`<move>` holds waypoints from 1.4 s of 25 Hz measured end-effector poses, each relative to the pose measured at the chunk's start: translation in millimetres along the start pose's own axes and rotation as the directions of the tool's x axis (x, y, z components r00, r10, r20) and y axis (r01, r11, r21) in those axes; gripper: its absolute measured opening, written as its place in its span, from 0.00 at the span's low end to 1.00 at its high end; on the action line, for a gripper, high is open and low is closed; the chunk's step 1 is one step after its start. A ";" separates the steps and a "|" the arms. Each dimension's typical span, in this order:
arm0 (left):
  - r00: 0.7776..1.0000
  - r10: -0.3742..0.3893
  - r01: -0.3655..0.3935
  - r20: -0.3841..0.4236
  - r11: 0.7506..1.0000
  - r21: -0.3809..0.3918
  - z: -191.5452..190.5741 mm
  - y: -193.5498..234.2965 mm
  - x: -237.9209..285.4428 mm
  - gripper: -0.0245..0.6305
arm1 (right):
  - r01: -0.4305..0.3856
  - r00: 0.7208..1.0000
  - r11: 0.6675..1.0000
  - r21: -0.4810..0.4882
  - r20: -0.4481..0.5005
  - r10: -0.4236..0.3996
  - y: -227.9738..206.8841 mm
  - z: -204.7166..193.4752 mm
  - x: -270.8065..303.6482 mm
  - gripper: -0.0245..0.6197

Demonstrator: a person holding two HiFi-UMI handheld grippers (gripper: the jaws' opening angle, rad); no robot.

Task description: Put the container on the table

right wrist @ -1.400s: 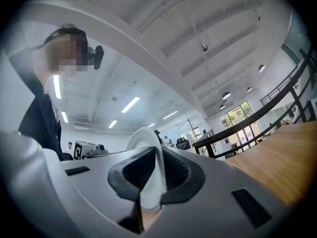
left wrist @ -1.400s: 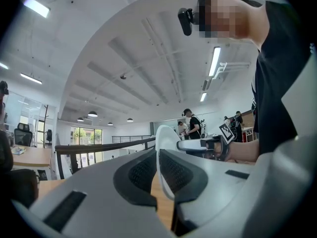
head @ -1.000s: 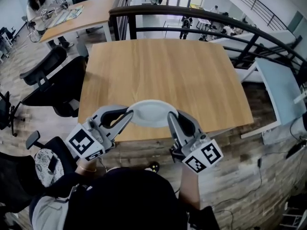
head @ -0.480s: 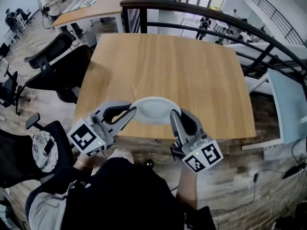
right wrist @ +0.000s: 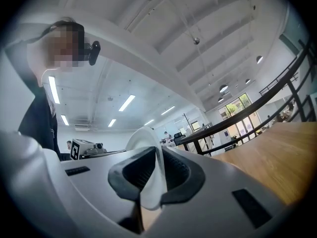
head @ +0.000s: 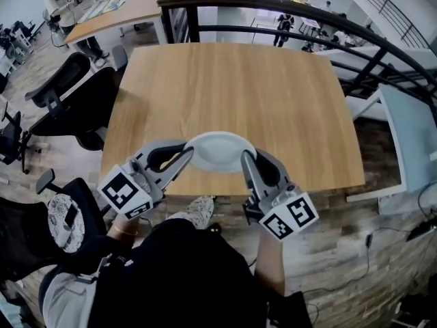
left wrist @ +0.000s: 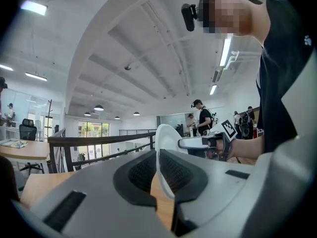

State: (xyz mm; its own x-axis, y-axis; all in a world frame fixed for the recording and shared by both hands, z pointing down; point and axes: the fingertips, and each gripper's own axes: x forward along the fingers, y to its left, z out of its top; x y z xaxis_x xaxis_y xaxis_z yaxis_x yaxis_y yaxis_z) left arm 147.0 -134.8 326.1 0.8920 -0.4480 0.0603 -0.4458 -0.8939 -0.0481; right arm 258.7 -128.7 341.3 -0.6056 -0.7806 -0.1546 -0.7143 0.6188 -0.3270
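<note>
Two grippers shared the load. In the head view, the left gripper (head: 186, 156) and the right gripper (head: 244, 158) each pinched an opposite edge of the white container (head: 218, 149). It sat level between them over the near part of the table (head: 225, 80); whether it touched the wood couldn't be told from above. The step in hand looked like the lowering. Doing it well would mean bringing both sides down together, keeping the container level and clear of the table's edge, and letting go only once the base sat flat.

In the left gripper view, the left gripper (left wrist: 157, 158) had its jaws drawn narrow on the container (left wrist: 167, 133). The thin rim ran up between the two dark pads (left wrist: 140, 170), touching both, and the wall rose beyond the tips.

In the right gripper view, same story: the right gripper (right wrist: 157, 175) was clamped on the container (right wrist: 142, 139), the rim wedged between its pads (right wrist: 134, 168) and the white wall curving up past the tips. The table (right wrist: 267, 157) lay off to the right.
</note>
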 end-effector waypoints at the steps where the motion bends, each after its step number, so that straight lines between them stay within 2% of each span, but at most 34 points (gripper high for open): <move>1: 1.000 -0.014 0.014 0.001 1.000 0.002 -1.1 0.2 7.0 0.09 | 0.017 1.000 1.000 -0.001 -0.001 -0.017 -6.6 0.9 -1.8 0.08; 7: 0.999 -0.048 0.048 -0.002 0.999 -0.014 -10.2 14.9 42.2 0.09 | 0.070 0.997 0.998 -0.003 -0.026 -0.070 -42.9 3.7 2.7 0.08; 21: 0.998 -0.011 0.005 -0.062 0.996 -0.093 -64.8 80.6 72.6 0.09 | 0.111 0.984 0.994 0.016 -0.142 -0.108 -102.7 -36.7 60.6 0.08; 35: 0.988 0.008 -0.028 -0.152 0.991 -0.129 -120.1 133.6 82.0 0.09 | 0.174 0.953 0.983 0.063 -0.262 -0.152 -139.2 -86.6 107.3 0.08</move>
State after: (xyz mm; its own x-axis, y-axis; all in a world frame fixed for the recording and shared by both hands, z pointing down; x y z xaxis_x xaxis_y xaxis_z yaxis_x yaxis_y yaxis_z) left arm 151.6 -292.9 444.4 0.8665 -0.4526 0.2104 -0.4766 -0.8755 0.0797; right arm 262.8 -291.0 450.9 -0.5606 -0.8149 0.1469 -0.7851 0.4666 -0.4073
